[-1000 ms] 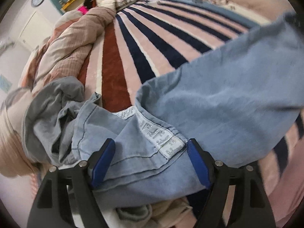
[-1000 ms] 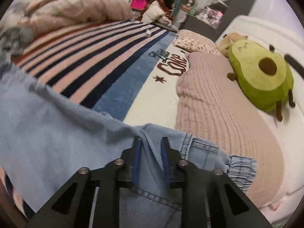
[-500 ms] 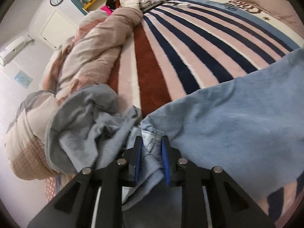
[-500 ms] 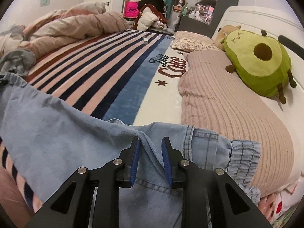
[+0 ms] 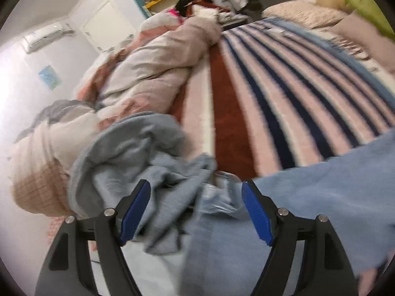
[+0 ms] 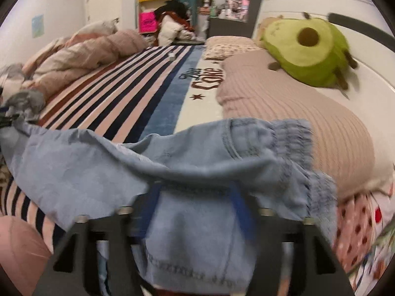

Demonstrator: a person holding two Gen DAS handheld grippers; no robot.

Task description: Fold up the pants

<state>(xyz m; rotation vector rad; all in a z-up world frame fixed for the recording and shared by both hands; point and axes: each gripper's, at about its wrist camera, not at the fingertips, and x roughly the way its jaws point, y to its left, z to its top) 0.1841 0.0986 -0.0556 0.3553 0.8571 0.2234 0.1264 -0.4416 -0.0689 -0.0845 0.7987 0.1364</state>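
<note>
Pants-wise, the light blue denim pants [image 6: 202, 162] are lying spread across the striped pink-and-navy fleece blanket [image 5: 284, 93], with crumpled grey-blue fabric [image 5: 128, 153] bunching at one end. Left gripper [image 5: 196, 207] is sitting with its blue pads wide apart over the denim. Right gripper [image 6: 195, 212] is looking spread apart too, denim draping between its blurry fingers.
</note>
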